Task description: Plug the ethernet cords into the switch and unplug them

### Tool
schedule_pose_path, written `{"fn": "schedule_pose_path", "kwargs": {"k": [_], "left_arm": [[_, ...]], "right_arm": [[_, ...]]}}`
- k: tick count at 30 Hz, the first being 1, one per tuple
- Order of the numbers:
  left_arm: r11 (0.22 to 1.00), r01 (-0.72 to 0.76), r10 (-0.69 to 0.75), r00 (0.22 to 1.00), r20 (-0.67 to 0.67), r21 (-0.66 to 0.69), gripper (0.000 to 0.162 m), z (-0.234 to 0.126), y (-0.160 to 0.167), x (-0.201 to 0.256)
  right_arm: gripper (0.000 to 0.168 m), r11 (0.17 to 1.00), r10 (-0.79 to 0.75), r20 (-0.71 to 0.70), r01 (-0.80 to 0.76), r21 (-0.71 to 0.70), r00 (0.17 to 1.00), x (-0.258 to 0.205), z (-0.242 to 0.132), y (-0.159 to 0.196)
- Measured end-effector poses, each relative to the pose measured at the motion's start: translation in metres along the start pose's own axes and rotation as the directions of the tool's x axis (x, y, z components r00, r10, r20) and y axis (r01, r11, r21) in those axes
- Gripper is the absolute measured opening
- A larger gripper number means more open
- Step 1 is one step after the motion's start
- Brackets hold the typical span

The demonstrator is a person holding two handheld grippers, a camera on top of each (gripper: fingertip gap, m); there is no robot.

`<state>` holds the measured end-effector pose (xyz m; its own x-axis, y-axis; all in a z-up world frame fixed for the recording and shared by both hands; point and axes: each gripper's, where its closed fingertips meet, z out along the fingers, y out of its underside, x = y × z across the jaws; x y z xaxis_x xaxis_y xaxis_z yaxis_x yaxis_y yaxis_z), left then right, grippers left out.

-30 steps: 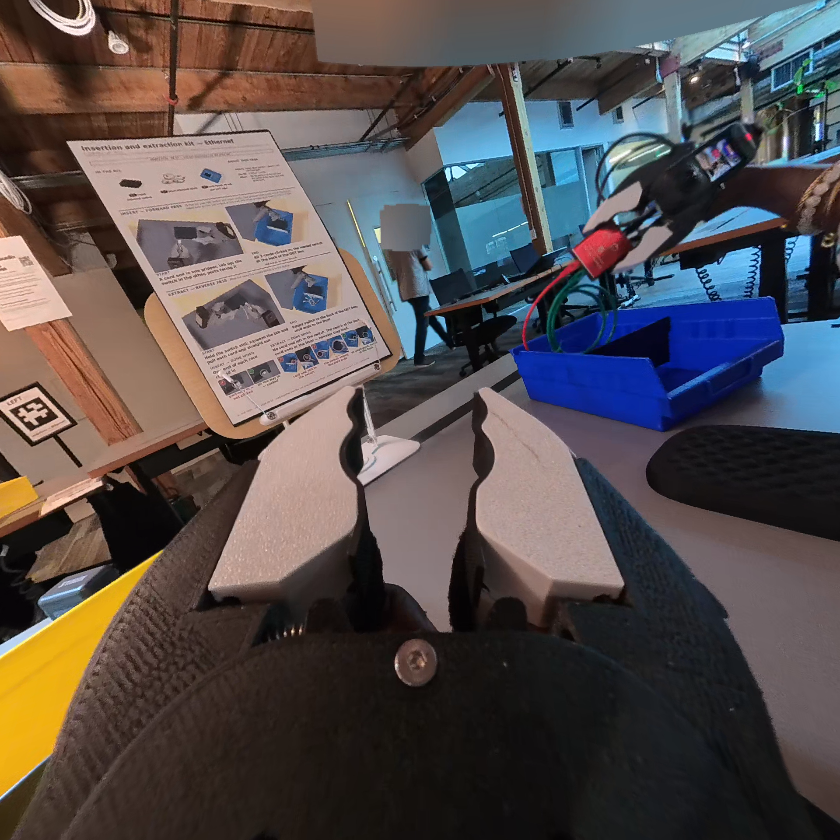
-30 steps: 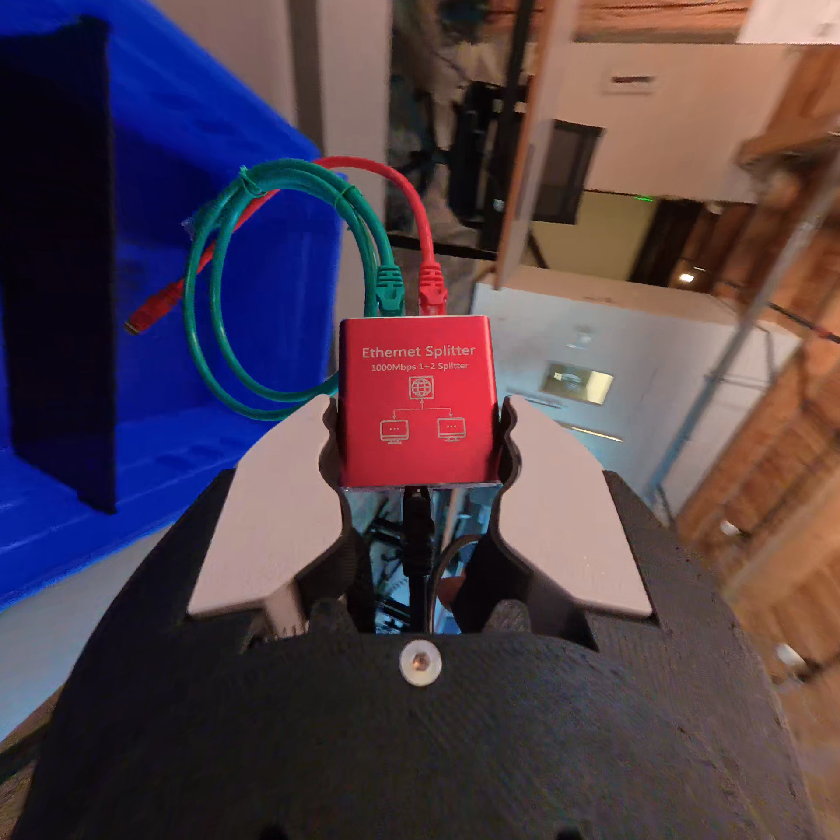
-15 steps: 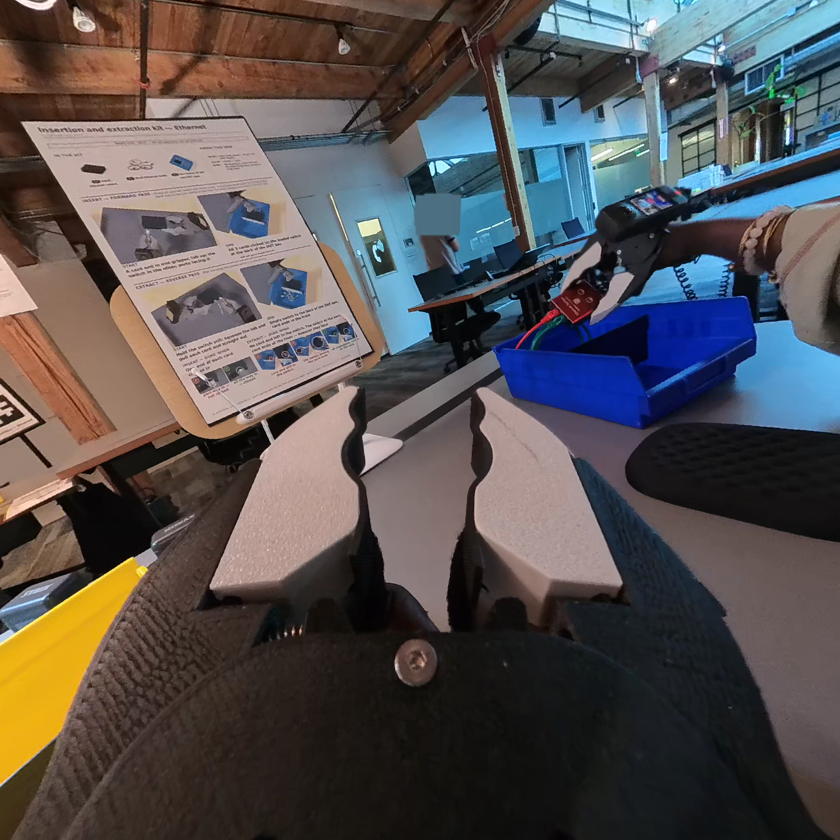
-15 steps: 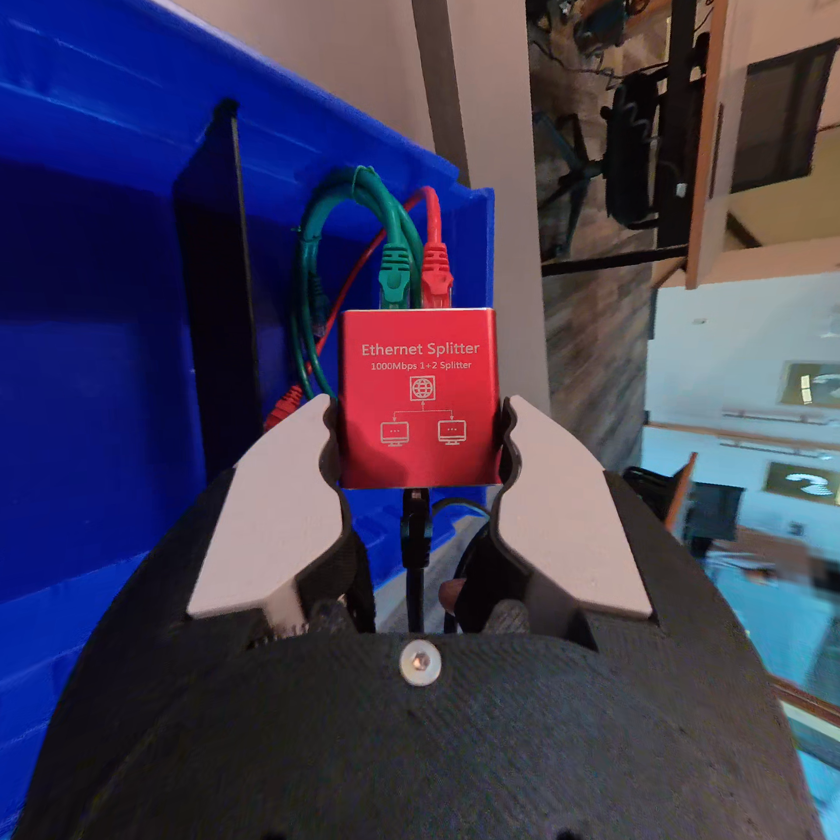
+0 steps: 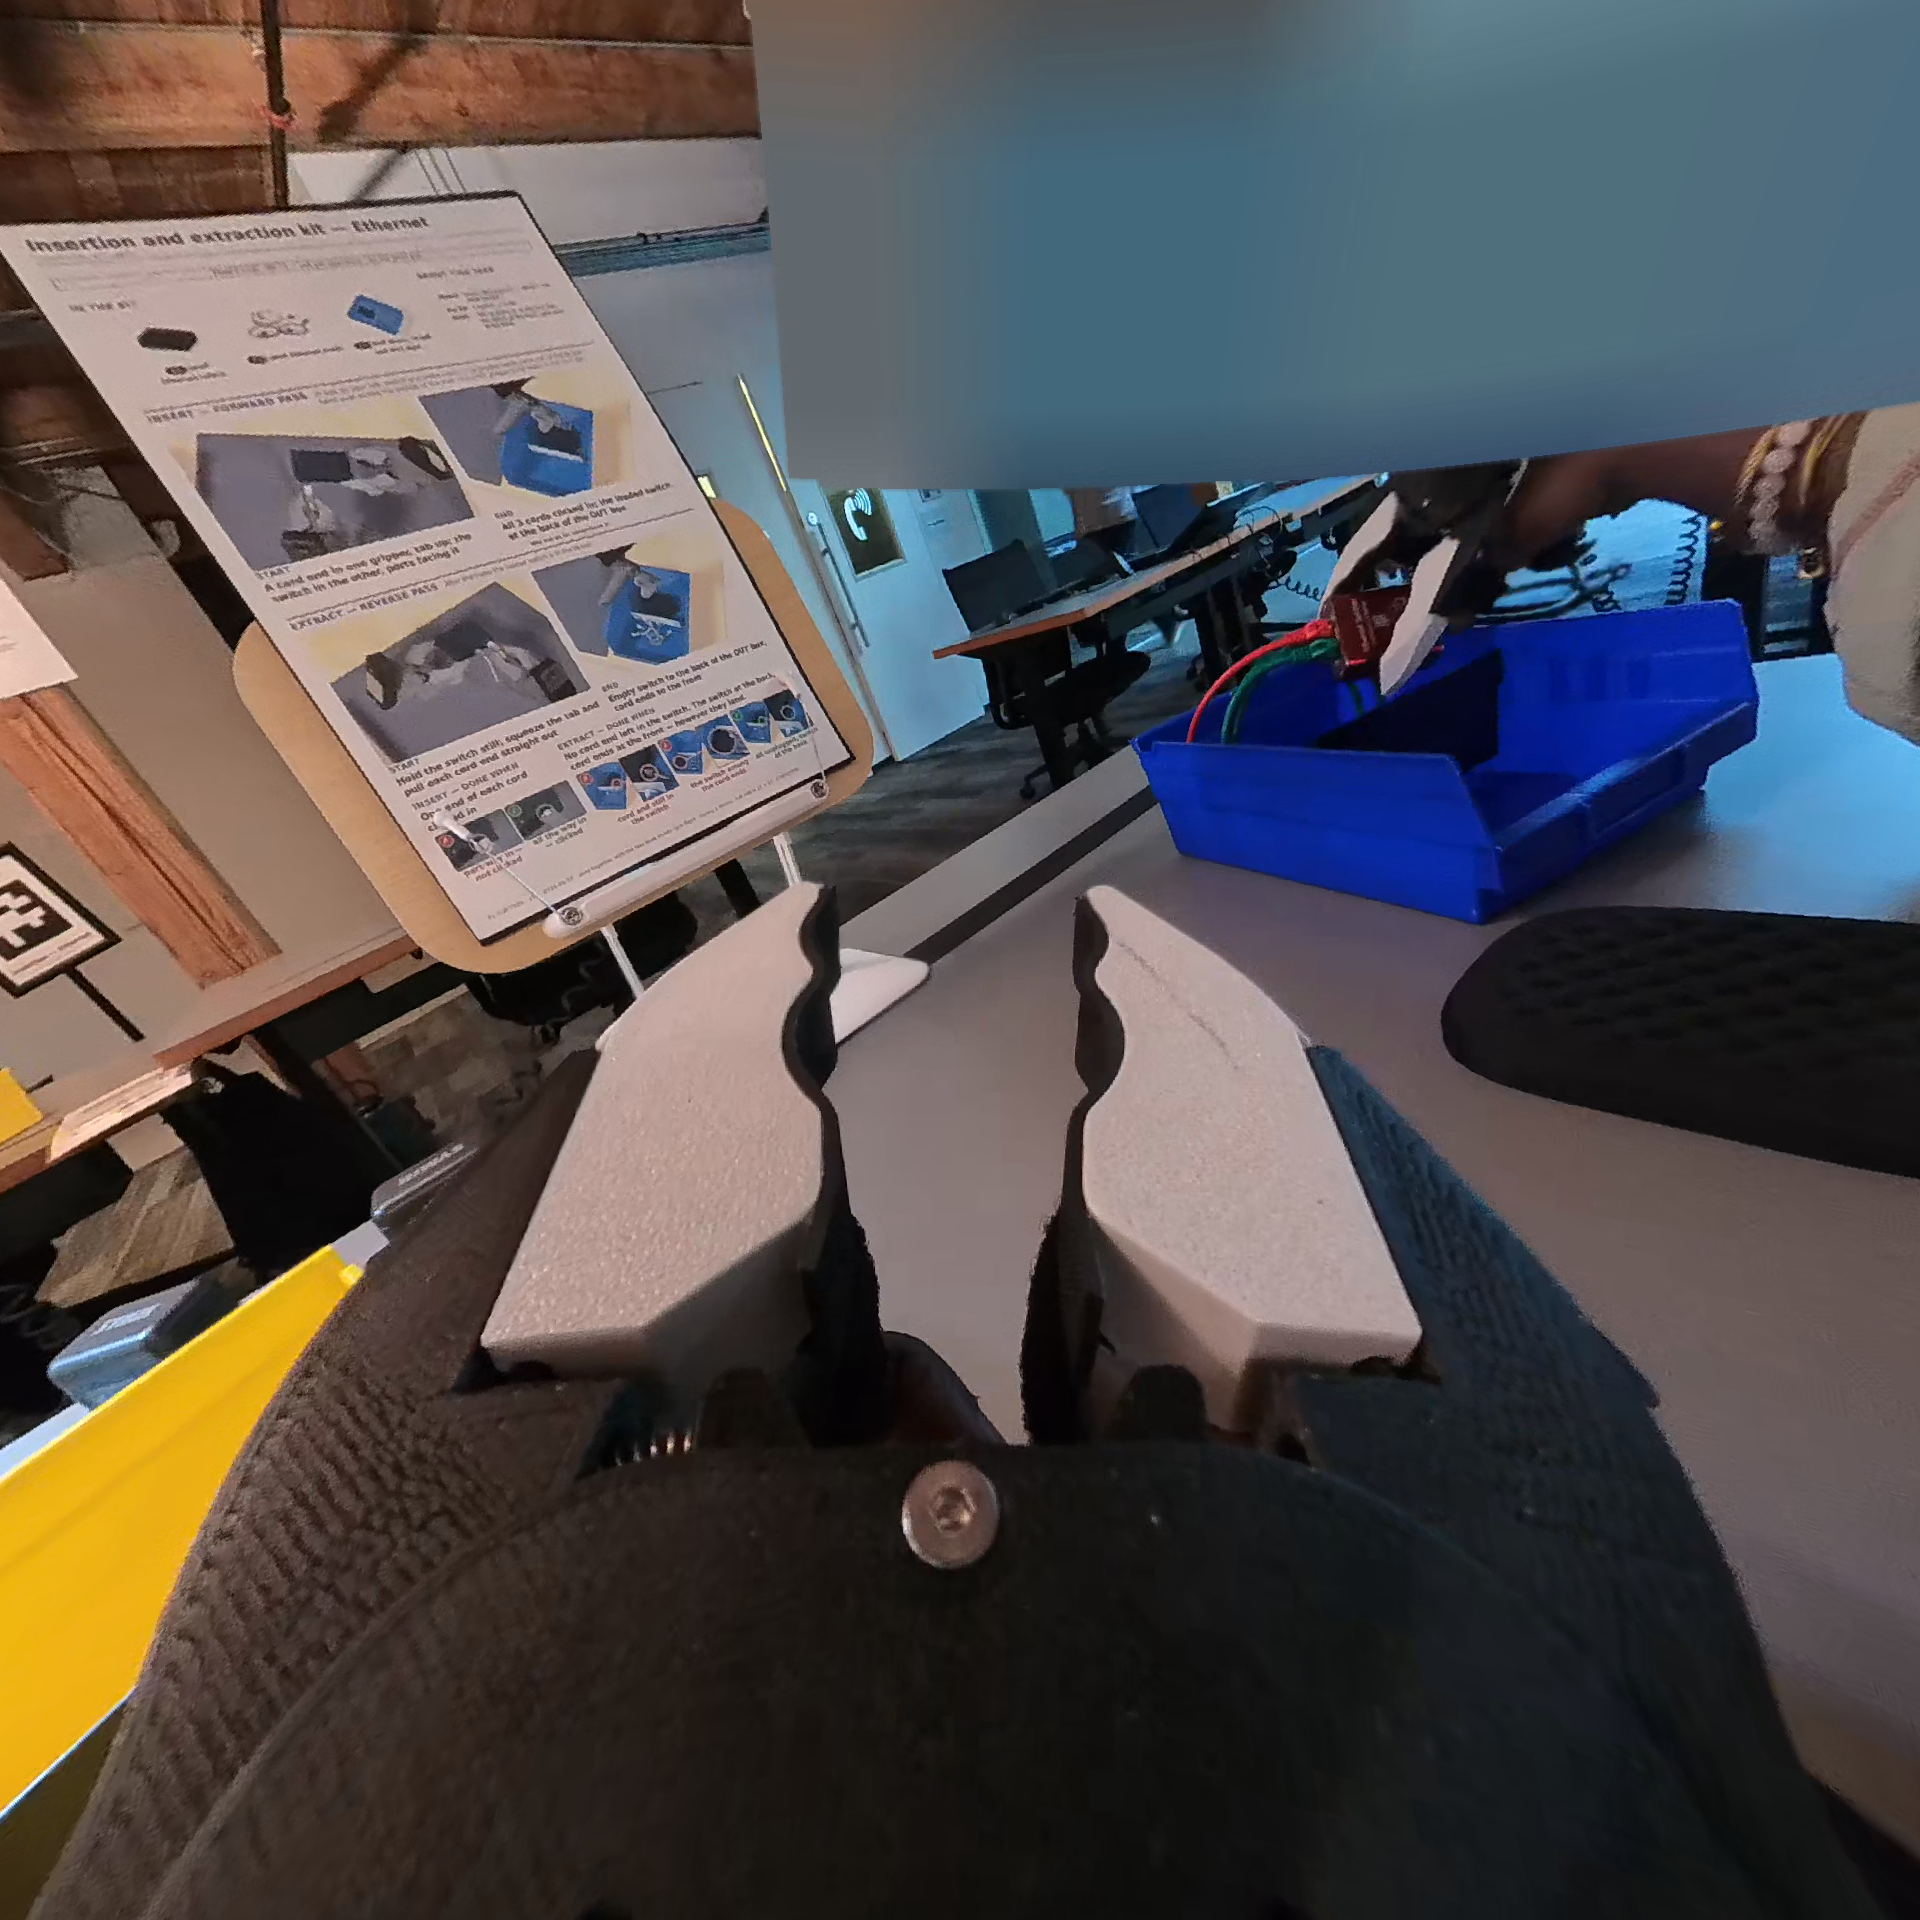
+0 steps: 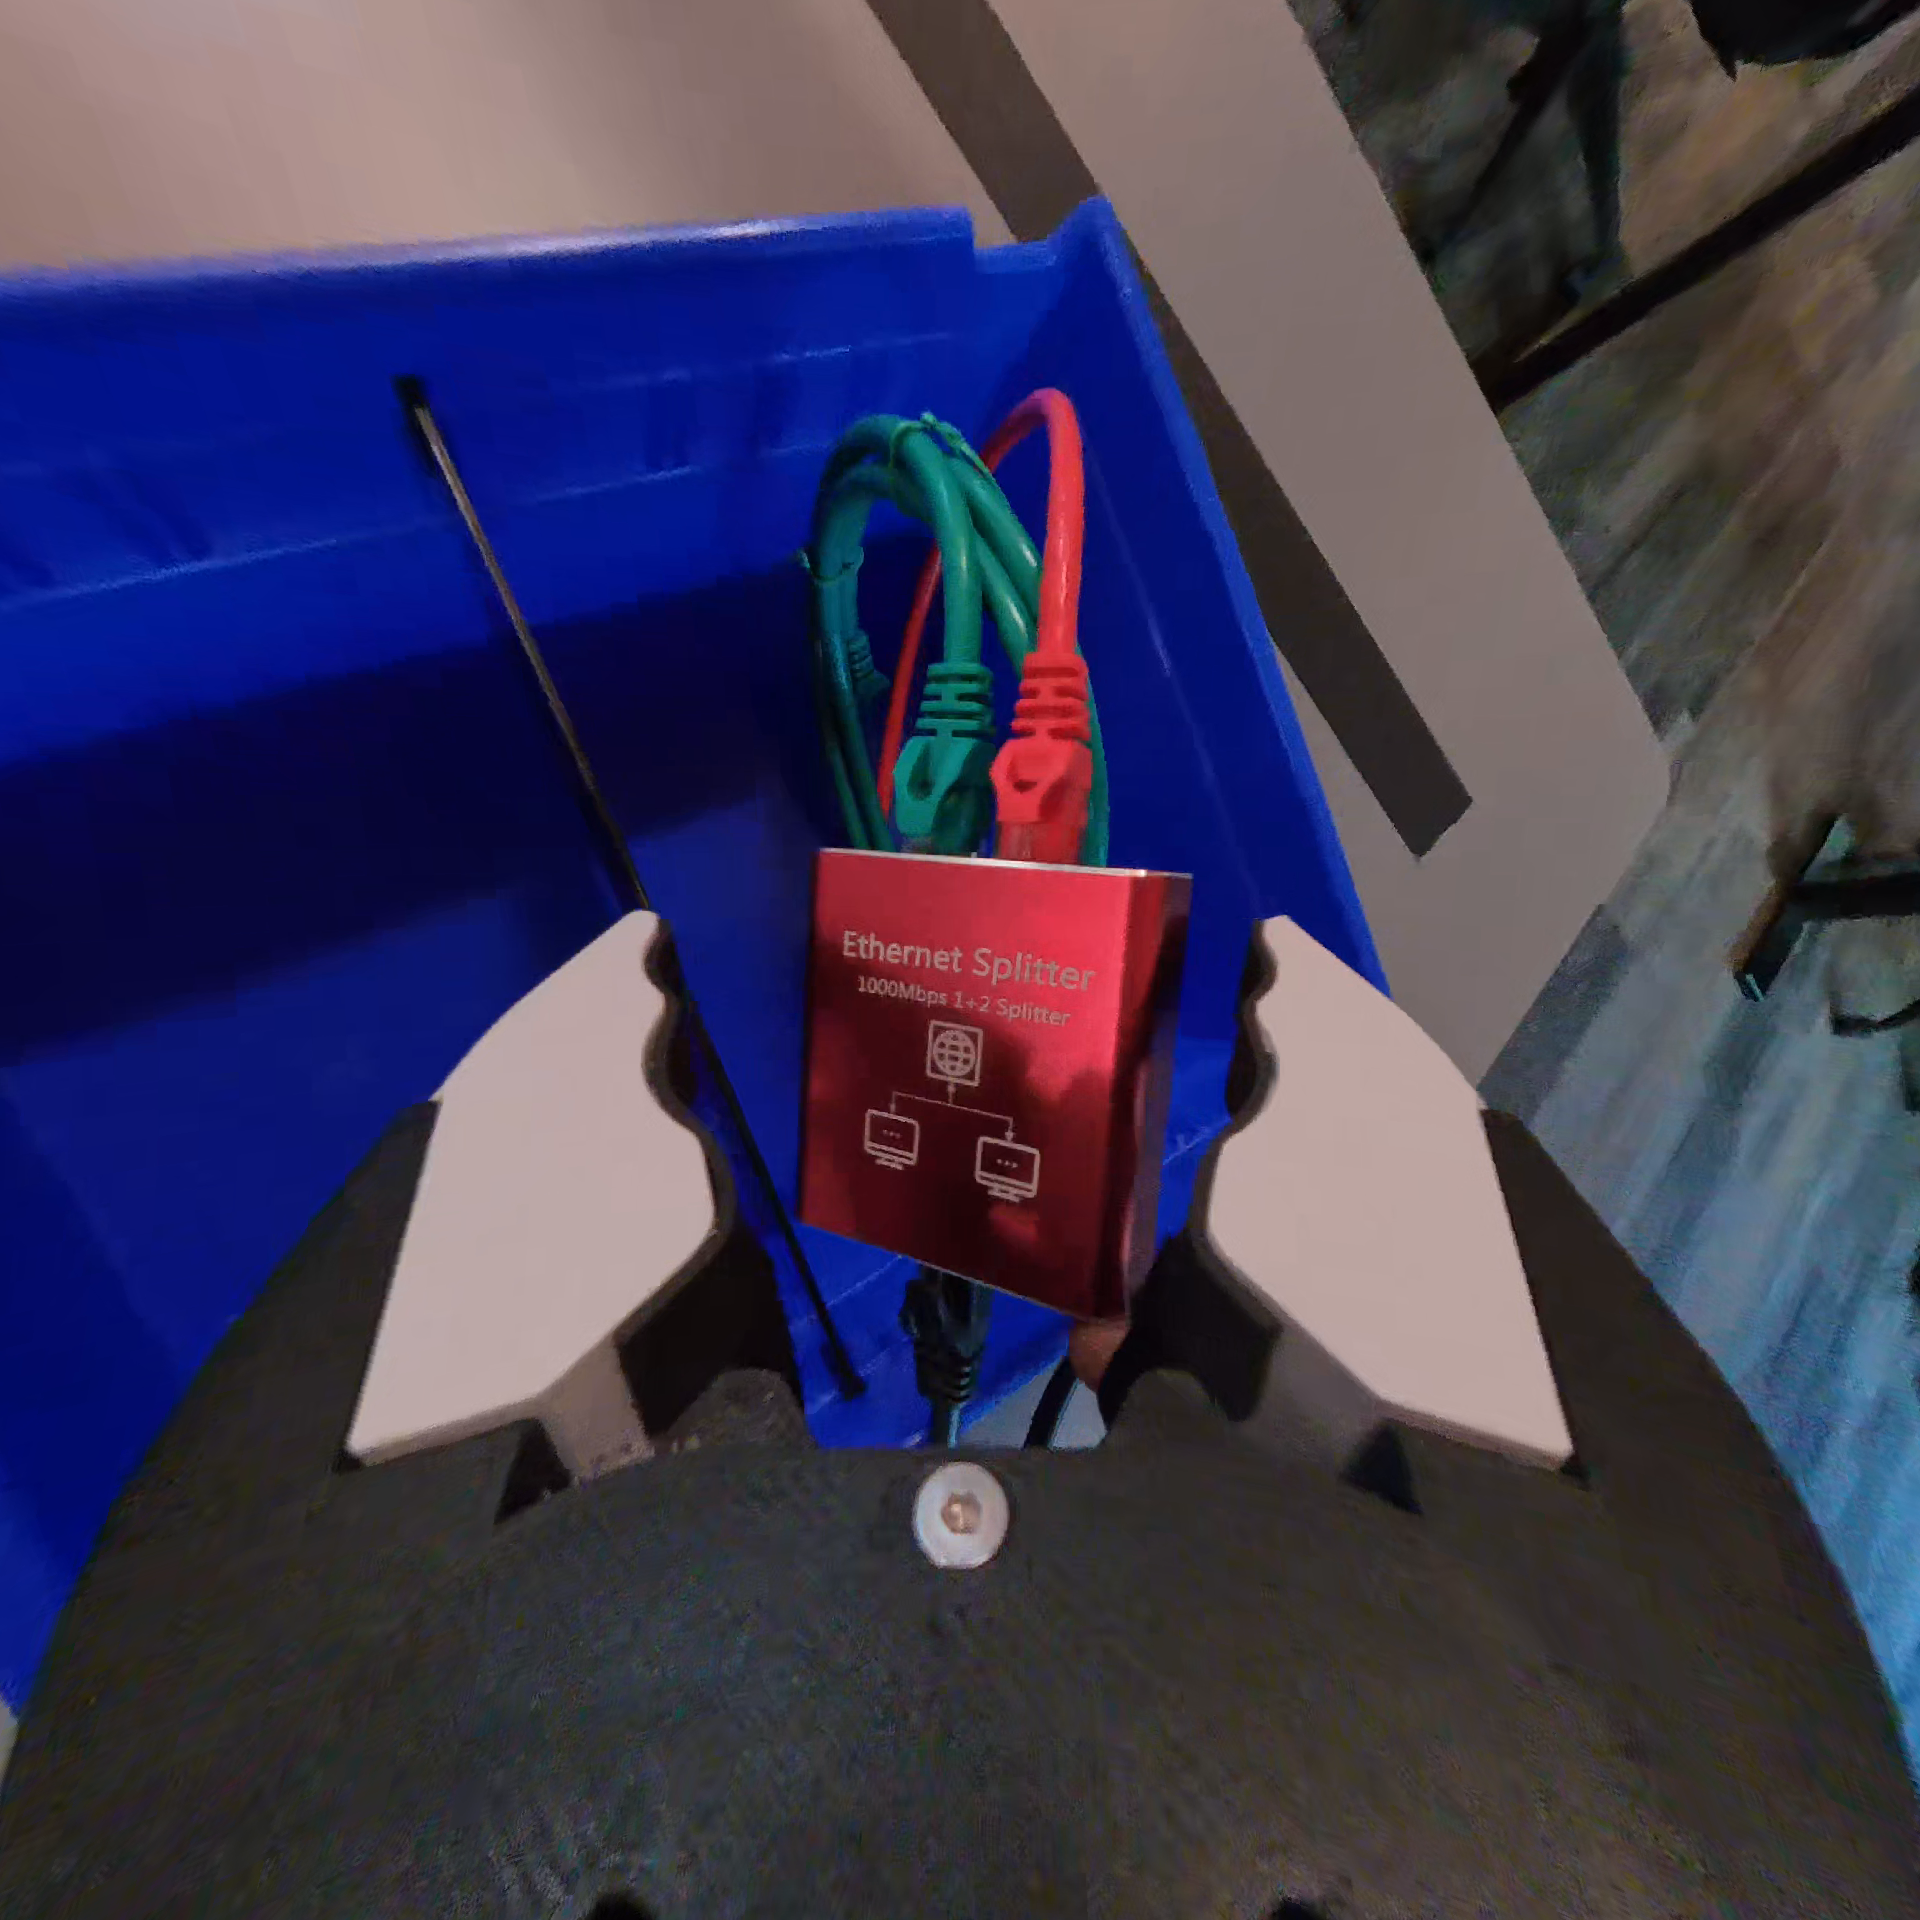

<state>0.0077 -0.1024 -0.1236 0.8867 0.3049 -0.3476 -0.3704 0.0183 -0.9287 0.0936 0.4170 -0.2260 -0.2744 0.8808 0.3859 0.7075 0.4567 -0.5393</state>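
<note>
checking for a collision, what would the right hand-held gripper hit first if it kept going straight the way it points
Probably the red switch, loose between the open right hand-held gripper jaws, then the blue bin floor behind it. Depth is hard to judge.

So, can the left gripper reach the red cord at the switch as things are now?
Probably not yet. The left gripper is open over the table's near part, while the red cord and switch sit inside the far blue bin, between the right gripper's spread fingers.

One red switch (image 6: 987, 1081); three cords plugged into it, one green cord (image 6: 940, 748), one red cord (image 6: 1044, 727), one black cord (image 6: 945, 1351). One blue bin (image 5: 1455, 821), one black divider (image 6: 623, 862) inside. One black mat (image 5: 1704, 1029), one instruction board (image 5: 416, 540), two tools: left tool (image 5: 951, 935), right tool (image 6: 956, 966).
</note>
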Motion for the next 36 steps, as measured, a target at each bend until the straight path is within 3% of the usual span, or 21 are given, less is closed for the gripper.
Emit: {"fn": "schedule_pose_path", "kwargs": {"k": [6, 16, 25, 30, 36], "left_arm": [[1.000, 0.018, -0.018, 1.000, 0.006, -0.013, 0.043, -0.001, 0.003, -0.003], [1.000, 0.003, -0.003, 1.000, 0.011, -0.031, 0.043, -0.001, 0.006, -0.003], [0.993, 0.066, -0.060, 0.997, 0.057, -0.093, 0.045, -0.003, 0.021, -0.017], [0.971, 0.124, -0.096, 0.985, 0.145, -0.206, 0.055, -0.009, 0.047, -0.039], [0.913, 0.206, -0.081, 0.937, 0.341, -0.351, 0.078, -0.026, 0.093, -0.077]], "right_arm": [[0.119, 0.993, 0.114, -0.027, -0.113, 0.043, 0.993, 0.008, -0.003, 0.008], [0.113, 0.988, 0.134, -0.063, -0.129, 0.086, 0.989, 0.013, -0.001, 0.010], [0.119, 0.937, 0.205, -0.183, -0.139, 0.320, 0.961, 0.021, -0.040, -0.033], [0.119, 0.912, 0.236, -0.231, -0.132, 0.389, 0.944, -0.010, -0.068, -0.062], [0.126, 0.764, 0.359, 0.029, -0.312, 0.565, 0.933, -0.116, -0.088, -0.112]]}}
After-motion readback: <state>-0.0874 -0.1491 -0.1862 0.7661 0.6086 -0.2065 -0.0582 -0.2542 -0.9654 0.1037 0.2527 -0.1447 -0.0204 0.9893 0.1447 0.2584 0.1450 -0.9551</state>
